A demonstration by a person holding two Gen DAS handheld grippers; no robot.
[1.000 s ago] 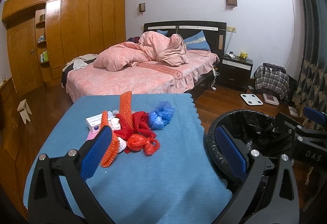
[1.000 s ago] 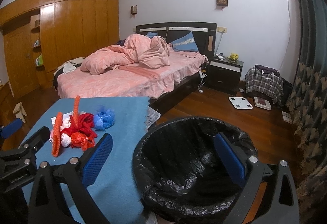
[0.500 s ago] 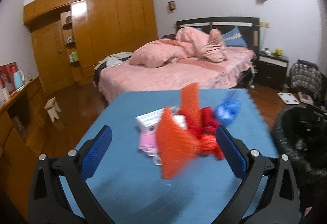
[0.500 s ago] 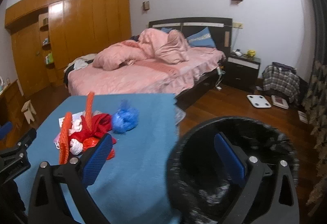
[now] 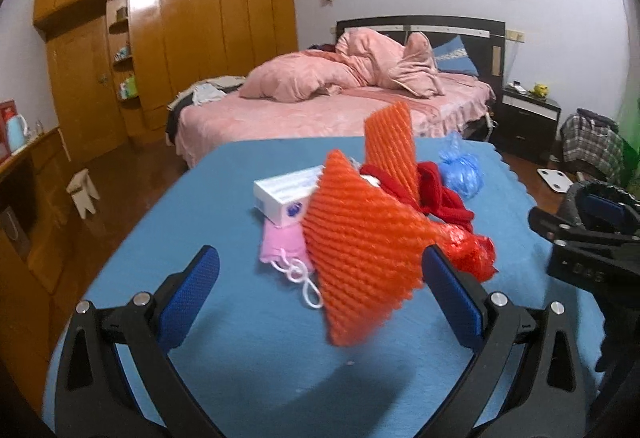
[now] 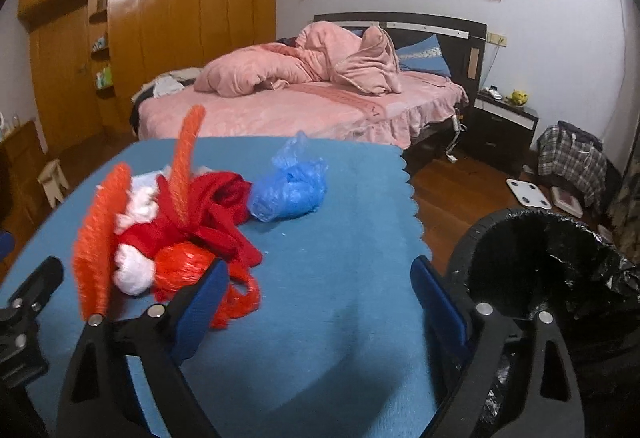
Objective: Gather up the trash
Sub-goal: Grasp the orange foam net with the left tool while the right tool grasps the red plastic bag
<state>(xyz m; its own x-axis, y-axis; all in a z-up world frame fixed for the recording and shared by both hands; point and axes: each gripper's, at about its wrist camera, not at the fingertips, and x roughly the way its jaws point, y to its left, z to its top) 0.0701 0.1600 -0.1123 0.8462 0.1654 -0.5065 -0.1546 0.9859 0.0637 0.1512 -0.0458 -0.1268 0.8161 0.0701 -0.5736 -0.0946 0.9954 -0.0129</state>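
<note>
Evidently the left gripper (image 5: 320,292) gaped unclenched, holding nothing, its jaws framing the orange foam net (image 5: 360,250) that fronted the trash pile, probably lined up for a first grab. Likewise spread and unladen, the right gripper (image 6: 320,304) hovered with the lined bin (image 6: 536,262) just off its right finger, ready to receive.

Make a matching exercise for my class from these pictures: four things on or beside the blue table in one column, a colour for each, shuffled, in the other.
Things:
1. crumpled plastic bag
2. face mask
3. bin liner
4. foam net sleeve

Colours:
A. black
B. orange
C. blue
D. pink

Pairs: 1-C, 2-D, 3-A, 4-B
</note>
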